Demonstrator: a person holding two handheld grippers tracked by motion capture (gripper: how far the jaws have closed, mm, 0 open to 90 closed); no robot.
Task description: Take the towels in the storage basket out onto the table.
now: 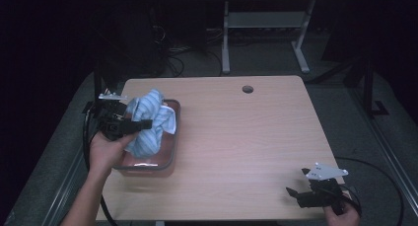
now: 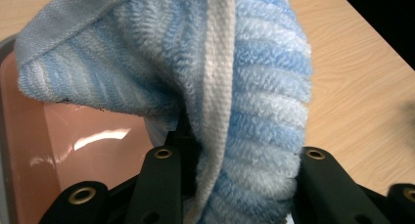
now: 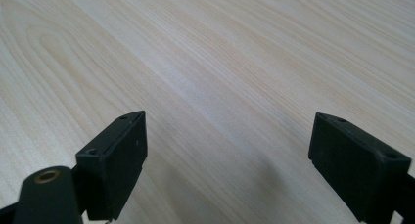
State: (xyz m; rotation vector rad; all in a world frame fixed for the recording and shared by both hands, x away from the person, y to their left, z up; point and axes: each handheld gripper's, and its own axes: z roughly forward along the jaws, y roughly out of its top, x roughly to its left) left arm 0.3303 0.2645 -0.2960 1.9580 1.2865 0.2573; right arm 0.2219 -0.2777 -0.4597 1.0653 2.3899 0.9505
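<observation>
Left gripper (image 1: 132,124) has its fingers clamped on the blue striped towel (image 1: 148,122), bunched up over the pink tub (image 1: 170,163) at the tabletop's (image 1: 246,137) left, probably lifting it out. Right gripper (image 1: 296,194) idles near-right, fingers apart, nothing between them.

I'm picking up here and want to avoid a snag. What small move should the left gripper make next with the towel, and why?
Probably lift a little higher. The left gripper is shut on the blue striped towel, but the towel's lower folds hang inside the pink tub, so sliding sideways now could catch its rim. The right gripper rests open, far off.
</observation>
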